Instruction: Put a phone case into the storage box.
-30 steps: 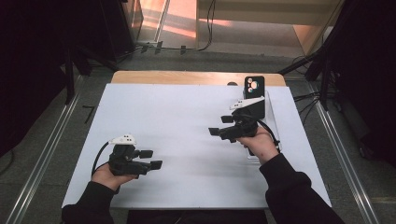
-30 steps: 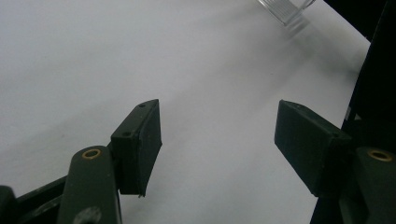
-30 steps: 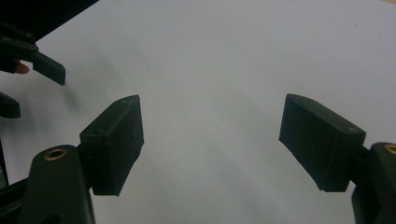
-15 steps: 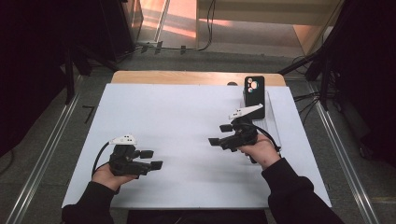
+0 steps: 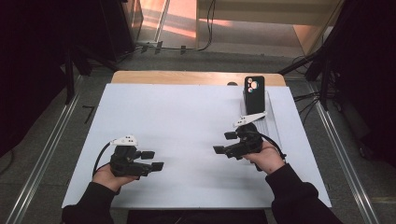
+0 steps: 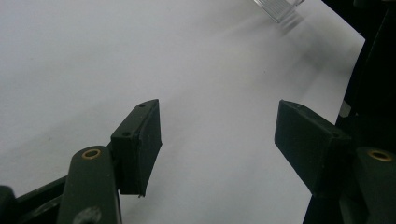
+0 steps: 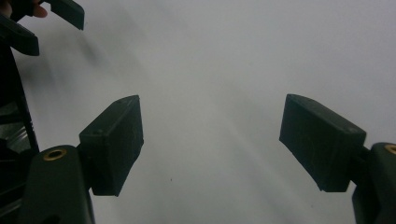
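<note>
A black phone [image 5: 254,93] stands upright in a clear stand [image 5: 271,122] at the back right of the white table [image 5: 187,107]. My right gripper [image 5: 224,143] hovers in front of the stand, pointing left, open and holding nothing; its jaws [image 7: 210,140] frame bare white surface. My left gripper [image 5: 153,160] rests low at the front left, pointing right, also open with nothing between its fingers [image 6: 219,140]. A corner of the clear stand [image 6: 279,7] appears at the top of the left gripper view. The left gripper [image 7: 46,18] shows far off in the right gripper view.
A wooden strip [image 5: 187,77] runs along the table's far edge. Dark equipment and cables [image 5: 317,98] stand on the floor to the right. Metal rails [image 5: 42,154] flank the table on both sides.
My right gripper has drawn back from the phone stand toward the person and a little to the left. The left gripper has stayed put.
</note>
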The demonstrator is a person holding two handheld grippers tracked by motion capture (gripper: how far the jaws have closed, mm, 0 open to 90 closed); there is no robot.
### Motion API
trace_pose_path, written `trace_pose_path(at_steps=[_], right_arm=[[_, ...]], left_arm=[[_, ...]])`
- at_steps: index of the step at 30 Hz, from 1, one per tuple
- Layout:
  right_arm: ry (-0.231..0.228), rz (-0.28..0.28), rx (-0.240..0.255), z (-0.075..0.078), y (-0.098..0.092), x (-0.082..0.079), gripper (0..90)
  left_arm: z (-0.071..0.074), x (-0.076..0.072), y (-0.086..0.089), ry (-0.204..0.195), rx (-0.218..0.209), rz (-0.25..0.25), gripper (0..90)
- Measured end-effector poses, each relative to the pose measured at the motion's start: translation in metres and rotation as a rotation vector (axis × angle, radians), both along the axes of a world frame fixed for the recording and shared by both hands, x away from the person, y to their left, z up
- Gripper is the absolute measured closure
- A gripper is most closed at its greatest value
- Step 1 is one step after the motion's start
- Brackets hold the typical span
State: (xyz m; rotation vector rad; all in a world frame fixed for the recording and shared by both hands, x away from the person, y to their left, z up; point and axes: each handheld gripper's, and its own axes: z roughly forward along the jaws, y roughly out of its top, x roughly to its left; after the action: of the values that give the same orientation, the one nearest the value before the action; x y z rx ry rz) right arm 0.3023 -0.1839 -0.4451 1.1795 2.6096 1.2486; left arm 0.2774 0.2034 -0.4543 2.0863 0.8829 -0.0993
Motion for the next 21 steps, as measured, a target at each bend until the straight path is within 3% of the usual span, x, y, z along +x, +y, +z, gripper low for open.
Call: trace_pose_path(at_steps=[21], right_arm=[[0.030,-0.005,-0.003,-0.016,-0.032,-0.031,20.0]], left_arm=[[0.001,-0.004,-0.003,-0.003,0.002,-0.016,31.8]])
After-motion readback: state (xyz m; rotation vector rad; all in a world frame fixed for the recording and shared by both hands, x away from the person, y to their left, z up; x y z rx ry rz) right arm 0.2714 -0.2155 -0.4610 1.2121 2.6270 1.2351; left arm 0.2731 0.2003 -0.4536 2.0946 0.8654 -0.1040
